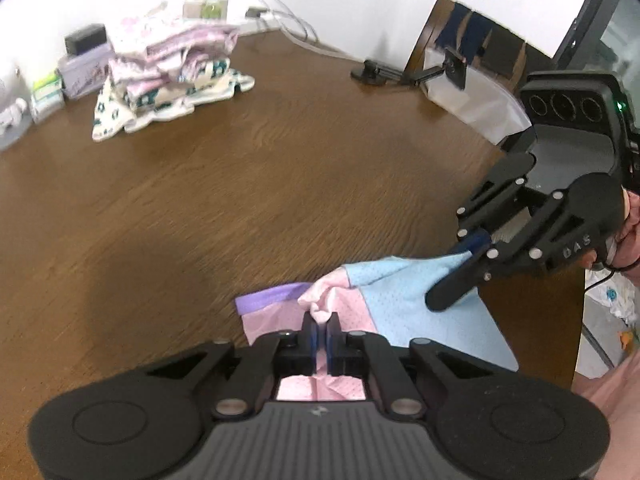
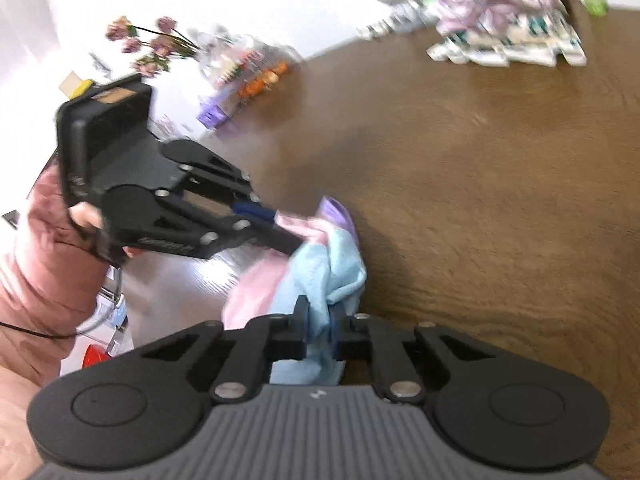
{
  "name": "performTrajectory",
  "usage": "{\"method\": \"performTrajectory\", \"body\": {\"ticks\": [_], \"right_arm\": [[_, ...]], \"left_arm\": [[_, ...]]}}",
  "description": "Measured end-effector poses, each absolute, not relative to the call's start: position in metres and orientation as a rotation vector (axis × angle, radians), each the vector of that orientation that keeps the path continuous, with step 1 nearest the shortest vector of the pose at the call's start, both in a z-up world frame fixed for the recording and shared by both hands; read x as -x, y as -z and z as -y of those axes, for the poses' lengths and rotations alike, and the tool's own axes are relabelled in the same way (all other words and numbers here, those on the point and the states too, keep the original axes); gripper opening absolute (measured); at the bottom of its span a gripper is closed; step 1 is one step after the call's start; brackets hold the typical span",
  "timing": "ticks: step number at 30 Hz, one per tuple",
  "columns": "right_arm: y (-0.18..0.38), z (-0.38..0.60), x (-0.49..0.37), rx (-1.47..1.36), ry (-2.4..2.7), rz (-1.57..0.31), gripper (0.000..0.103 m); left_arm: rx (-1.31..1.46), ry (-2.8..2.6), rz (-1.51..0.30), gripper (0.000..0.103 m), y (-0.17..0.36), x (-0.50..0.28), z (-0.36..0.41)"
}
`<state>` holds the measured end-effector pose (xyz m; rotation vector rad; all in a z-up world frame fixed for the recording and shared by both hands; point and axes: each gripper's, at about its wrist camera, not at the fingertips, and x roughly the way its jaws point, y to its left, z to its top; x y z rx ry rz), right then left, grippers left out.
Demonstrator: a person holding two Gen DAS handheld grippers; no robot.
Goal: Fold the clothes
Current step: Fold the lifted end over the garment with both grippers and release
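Observation:
A small pink, light-blue and purple garment (image 1: pixel 372 300) hangs bunched between both grippers just above the near edge of the brown wooden table (image 1: pixel 248 184). My left gripper (image 1: pixel 321 326) is shut on its pink part. My right gripper (image 2: pixel 320 326) is shut on the light-blue part (image 2: pixel 320 272). In the left wrist view the right gripper (image 1: pixel 464 268) comes in from the right and pinches the blue corner. The right wrist view has the left gripper (image 2: pixel 284 230) at the left, clamped on the pink edge.
A pile of folded clothes (image 1: pixel 168 68) sits at the far side of the table, also visible as the pile (image 2: pixel 508 20). Boxes (image 1: pixel 80 64), cables (image 1: pixel 280 12) and a phone stand (image 1: pixel 400 72) line the back. Flowers (image 2: pixel 148 44) and small items stand by the wall. A person's pink sleeve (image 2: pixel 36 288) is at the left.

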<state>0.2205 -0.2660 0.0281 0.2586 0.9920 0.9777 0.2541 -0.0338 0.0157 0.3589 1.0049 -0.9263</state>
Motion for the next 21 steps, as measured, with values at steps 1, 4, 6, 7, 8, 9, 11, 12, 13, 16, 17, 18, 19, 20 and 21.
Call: {"method": "performTrajectory", "body": {"ticks": [1,4,6,7,8,9,11,12,13,16,17,18,19,20,21], "right_arm": [[-0.032,0.265,-0.217,-0.249,-0.992,-0.967,0.008],[-0.049,0.263,-0.208,-0.215,-1.050,-0.913,0.007],[-0.058,0.262,-0.207,-0.205,-1.071,-0.898,0.007],[-0.061,0.262,-0.209,-0.210,-1.065,-0.896,0.007],[-0.064,0.261,-0.212,-0.215,-1.055,-0.897,0.007],[-0.061,0.260,-0.218,-0.220,-1.029,-0.912,0.007],[-0.057,0.258,-0.230,-0.230,-0.976,-0.943,0.008],[-0.054,0.257,-0.235,-0.233,-0.948,-0.959,0.008],[-0.048,0.256,-0.239,-0.226,-0.914,-0.980,0.009],[-0.032,0.253,-0.248,-0.204,-0.813,-1.038,0.027],[-0.035,0.257,-0.246,-0.190,-0.791,-1.026,0.045],[-0.038,0.260,-0.243,-0.176,-0.769,-1.013,0.049],[-0.041,0.263,-0.240,-0.159,-0.747,-1.000,0.053],[-0.046,0.264,-0.234,-0.125,-0.729,-0.984,0.057],[-0.052,0.265,-0.229,-0.091,-0.710,-0.968,0.060]], "left_arm": [[-0.389,0.931,-0.985,0.002,-0.021,-0.247,0.034],[-0.451,0.924,-0.927,0.002,-0.048,-0.229,0.031],[-0.491,0.912,-0.889,0.002,-0.065,-0.220,0.030],[-0.519,0.895,-0.870,0.002,-0.071,-0.221,0.032],[-0.550,0.869,-0.857,0.002,-0.073,-0.224,0.036],[-0.571,0.843,-0.861,0.003,-0.069,-0.230,0.040],[-0.599,0.802,-0.894,0.006,-0.052,-0.245,0.051],[-0.612,0.781,-0.910,0.011,-0.043,-0.253,0.057],[-0.624,0.760,-0.912,0.017,-0.039,-0.256,0.059],[-0.652,0.694,-0.879,0.036,-0.038,-0.254,0.054],[-0.661,0.672,-0.868,0.046,-0.038,-0.254,0.052],[-0.671,0.651,-0.857,0.057,-0.038,-0.253,0.051],[-0.680,0.629,-0.846,0.062,-0.038,-0.252,0.049],[-0.692,0.615,-0.833,0.069,-0.040,-0.249,0.046],[-0.709,0.610,-0.823,0.072,-0.043,-0.244,0.042]]}}
